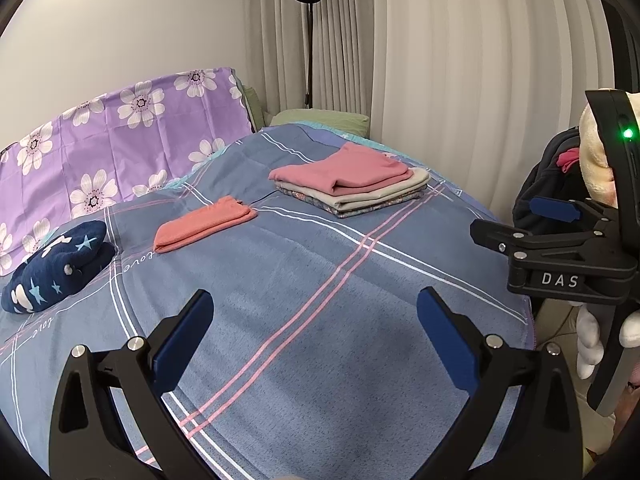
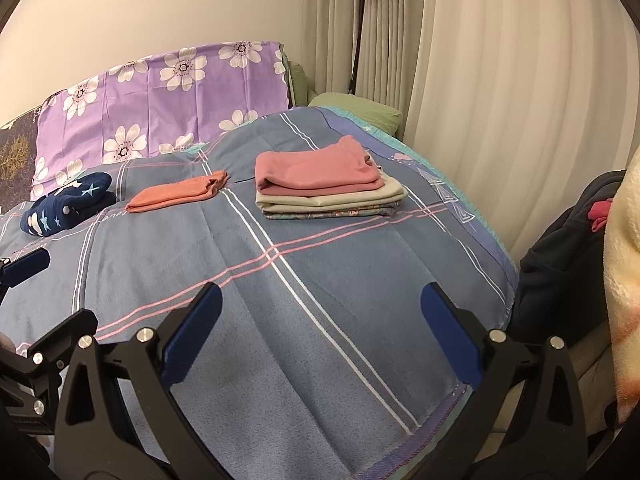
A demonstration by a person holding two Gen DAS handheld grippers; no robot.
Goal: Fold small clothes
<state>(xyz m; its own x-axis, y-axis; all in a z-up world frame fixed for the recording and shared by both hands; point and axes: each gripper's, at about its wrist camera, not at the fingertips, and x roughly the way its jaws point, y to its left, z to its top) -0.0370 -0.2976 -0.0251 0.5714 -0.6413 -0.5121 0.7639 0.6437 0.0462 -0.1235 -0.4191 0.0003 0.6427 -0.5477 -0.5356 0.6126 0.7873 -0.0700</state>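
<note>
A stack of folded clothes point(image 1: 352, 182) point(image 2: 328, 184), pink on top of beige and patterned pieces, lies far back on the blue plaid bedspread point(image 1: 300, 288) point(image 2: 280, 300). Left of it rests a folded coral garment point(image 1: 204, 222) point(image 2: 180, 192). A navy star-print garment point(image 1: 56, 268) point(image 2: 68, 204) lies bunched at the far left. My left gripper point(image 1: 316, 336) hovers open over bare bedspread, holding nothing. My right gripper point(image 2: 320, 332) is open and empty too, near the bed's right edge. The right gripper point(image 1: 560, 248) shows at the right of the left wrist view.
A purple flowered cover point(image 1: 112, 148) point(image 2: 160, 108) stands at the bed's head, with green pillows point(image 1: 320, 118) beside it. A black floor lamp point(image 1: 308, 32) and pale curtains point(image 2: 500, 100) stand behind. Dark clothes point(image 2: 560, 260) and a cream fleece point(image 2: 624, 260) are heaped off the right edge.
</note>
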